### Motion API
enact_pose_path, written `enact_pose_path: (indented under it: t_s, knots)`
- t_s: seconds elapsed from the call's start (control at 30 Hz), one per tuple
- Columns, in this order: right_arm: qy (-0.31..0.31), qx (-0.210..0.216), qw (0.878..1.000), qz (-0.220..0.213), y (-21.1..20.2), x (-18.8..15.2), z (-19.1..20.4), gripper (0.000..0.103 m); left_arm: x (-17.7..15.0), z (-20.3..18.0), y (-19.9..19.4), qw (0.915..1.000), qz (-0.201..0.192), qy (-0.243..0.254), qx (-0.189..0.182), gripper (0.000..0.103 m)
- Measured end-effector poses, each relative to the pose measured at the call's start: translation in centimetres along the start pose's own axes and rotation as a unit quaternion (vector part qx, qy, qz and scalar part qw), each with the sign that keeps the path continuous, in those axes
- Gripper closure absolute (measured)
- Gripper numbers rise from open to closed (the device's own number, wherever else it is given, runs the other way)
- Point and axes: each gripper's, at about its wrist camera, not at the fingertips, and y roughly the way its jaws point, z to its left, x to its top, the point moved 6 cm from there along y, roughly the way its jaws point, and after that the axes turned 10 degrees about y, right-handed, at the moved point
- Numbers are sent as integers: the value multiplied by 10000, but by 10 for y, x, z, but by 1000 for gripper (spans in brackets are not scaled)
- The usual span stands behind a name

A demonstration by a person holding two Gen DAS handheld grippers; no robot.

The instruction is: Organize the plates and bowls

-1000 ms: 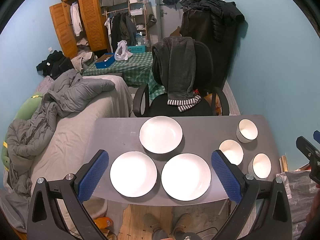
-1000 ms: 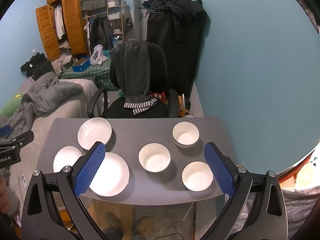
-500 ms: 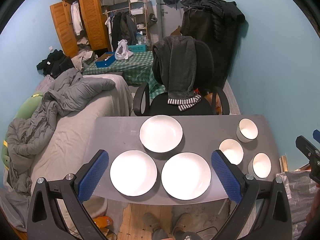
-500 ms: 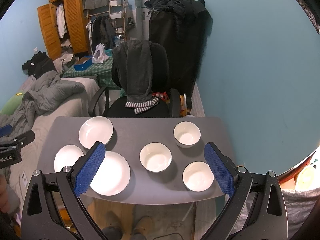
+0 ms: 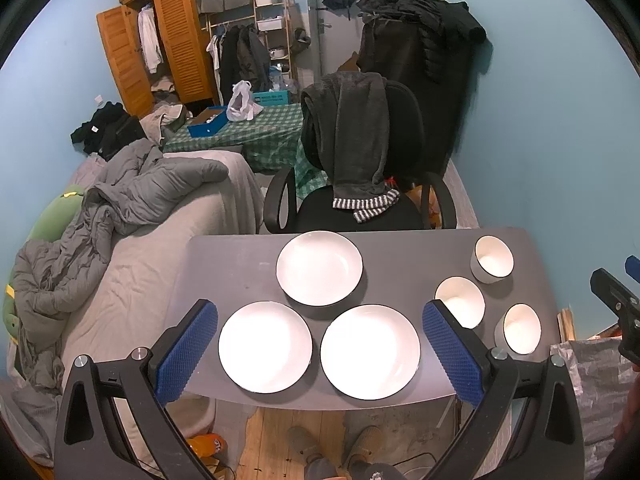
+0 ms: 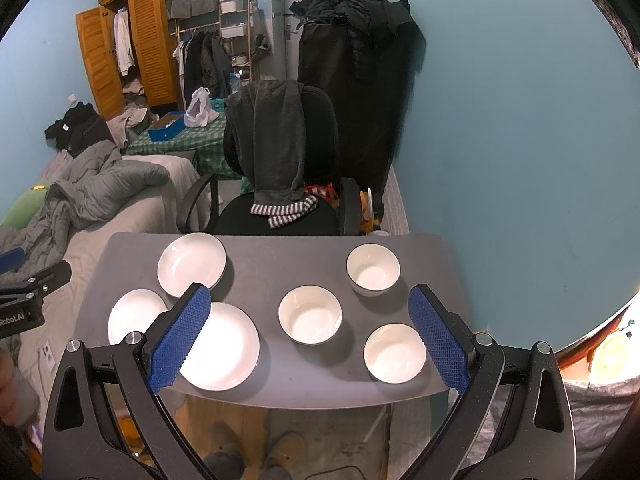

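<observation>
Three white plates lie on the left half of a grey table (image 5: 224,256): a far plate (image 5: 319,267), a near left plate (image 5: 265,346) and a near right plate (image 5: 370,351). Three white bowls stand on the right half: a far bowl (image 6: 373,269), a middle bowl (image 6: 310,314) and a near bowl (image 6: 394,353). My left gripper (image 5: 318,346) is open and empty, held above the near plates. My right gripper (image 6: 308,338) is open and empty, held above the middle and near bowls.
A black office chair (image 5: 360,200) draped with a dark garment stands behind the table. A bed with a grey duvet (image 5: 132,208) lies to the left. A blue wall (image 6: 520,160) runs close along the right. The table's near edge (image 6: 312,402) drops to a wooden floor.
Both grippers have shifted only slightly; the table sits a little lower in the right wrist view. Nothing on the table has moved.
</observation>
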Motion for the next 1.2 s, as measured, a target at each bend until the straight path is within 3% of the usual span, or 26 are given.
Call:
enact_pose_path:
  t_s: [1.2]
  knots:
    - [-26, -1, 10000, 5, -1, -3, 7, 5, 2, -2, 1, 10000, -8, 15, 21, 0]
